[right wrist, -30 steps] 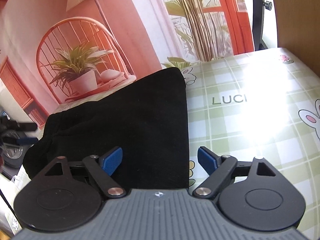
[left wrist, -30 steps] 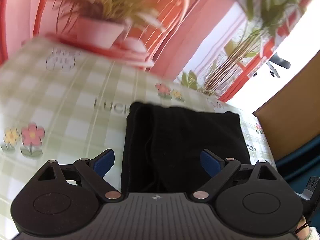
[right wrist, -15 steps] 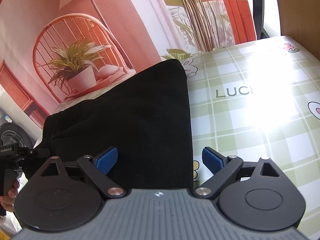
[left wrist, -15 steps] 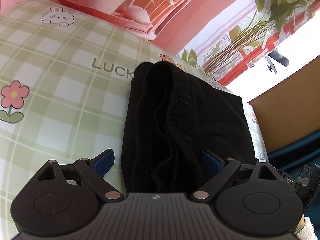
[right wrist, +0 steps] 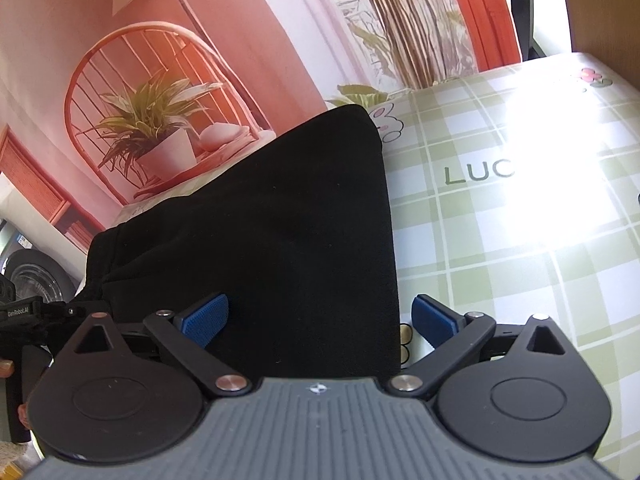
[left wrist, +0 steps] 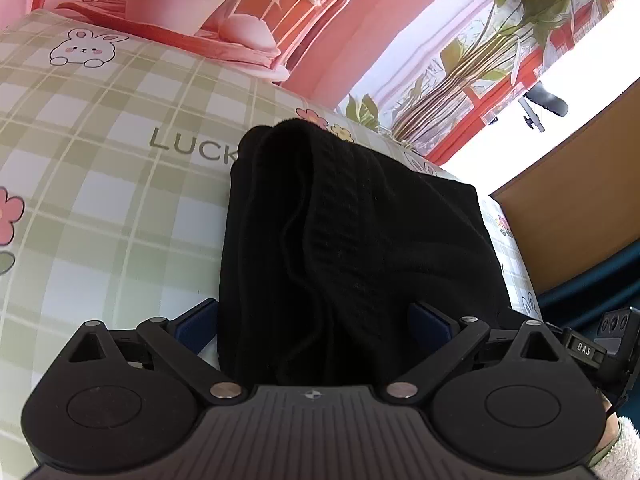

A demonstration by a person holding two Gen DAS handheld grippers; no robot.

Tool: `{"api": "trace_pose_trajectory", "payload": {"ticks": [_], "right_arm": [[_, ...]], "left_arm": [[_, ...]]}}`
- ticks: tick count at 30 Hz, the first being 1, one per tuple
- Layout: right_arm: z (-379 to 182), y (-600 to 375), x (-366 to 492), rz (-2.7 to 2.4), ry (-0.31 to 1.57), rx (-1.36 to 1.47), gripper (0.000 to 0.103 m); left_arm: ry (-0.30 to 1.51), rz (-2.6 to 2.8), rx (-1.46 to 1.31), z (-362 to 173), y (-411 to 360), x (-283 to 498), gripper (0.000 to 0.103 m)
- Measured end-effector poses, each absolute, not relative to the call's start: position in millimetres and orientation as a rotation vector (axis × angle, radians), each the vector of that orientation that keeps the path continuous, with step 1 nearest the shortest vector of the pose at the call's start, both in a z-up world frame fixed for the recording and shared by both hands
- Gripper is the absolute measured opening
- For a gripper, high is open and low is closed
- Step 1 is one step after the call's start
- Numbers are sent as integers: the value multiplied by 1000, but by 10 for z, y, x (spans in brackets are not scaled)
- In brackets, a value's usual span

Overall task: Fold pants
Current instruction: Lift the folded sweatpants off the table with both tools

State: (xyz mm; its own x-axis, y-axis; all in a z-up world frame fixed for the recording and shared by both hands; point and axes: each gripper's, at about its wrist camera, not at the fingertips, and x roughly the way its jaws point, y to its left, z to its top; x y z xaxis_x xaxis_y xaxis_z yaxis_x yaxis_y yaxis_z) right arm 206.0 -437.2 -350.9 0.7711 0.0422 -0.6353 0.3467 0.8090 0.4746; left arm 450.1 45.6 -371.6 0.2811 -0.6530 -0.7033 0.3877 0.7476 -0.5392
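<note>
Black pants (left wrist: 352,248) lie folded on a table w/ a green-checked cloth (left wrist: 100,208), printed w/ bunnies, flowers and "LUCK" lettering. In the left wrist view they make a thick bundle running away from the camera, w/ a ribbed band lying along the top and several layered edges on its left side. In the right wrist view the pants (right wrist: 272,240) show as a smooth flat panel w/ a straight right edge; the gathered end sits at the left, near the table edge.

Left gripper (left wrist: 314,320): jaws spread wide, one blue pad on either side of the bundle's near end. The right pad is partly tucked behind fabric; can't tell if either pad touches the cloth.

Right gripper (right wrist: 320,316): jaws also spread. Its left pad is over the black fabric, its right pad over the bare cloth (right wrist: 500,240), just beside the pants' right edge, so that edge runs between the fingers. Nothing is pinched.

Each view catches a bit of the other tool at the frame's side. Backdrop (right wrist: 180,92): pink wall print w/ potted plant and arched chair.
</note>
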Motion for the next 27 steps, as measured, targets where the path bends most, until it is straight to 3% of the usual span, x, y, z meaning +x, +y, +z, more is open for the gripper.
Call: {"api": "trace_pose_trajectory", "payload": {"ticks": [7, 12, 14, 19, 27], "right_arm": [[-3505, -4354, 2101, -181, 685, 620, 103], [-3504, -4317, 2163, -137, 697, 628, 102], [-3487, -4269, 2174, -130, 699, 601, 99], [-3442, -4213, 2133, -77, 716, 569, 90], [-3468, -4193, 1976, 5, 749, 566, 90]], "left_arm": [[1073, -706, -272, -3716, 426, 4529, 99], [1093, -703, -274, -3690, 501, 4461, 72], [1102, -712, -286, -3692, 551, 4422, 70], [1136, -700, -308, -3688, 683, 4196, 69], [1125, -724, -442, -3818, 957, 4069, 75]]}}
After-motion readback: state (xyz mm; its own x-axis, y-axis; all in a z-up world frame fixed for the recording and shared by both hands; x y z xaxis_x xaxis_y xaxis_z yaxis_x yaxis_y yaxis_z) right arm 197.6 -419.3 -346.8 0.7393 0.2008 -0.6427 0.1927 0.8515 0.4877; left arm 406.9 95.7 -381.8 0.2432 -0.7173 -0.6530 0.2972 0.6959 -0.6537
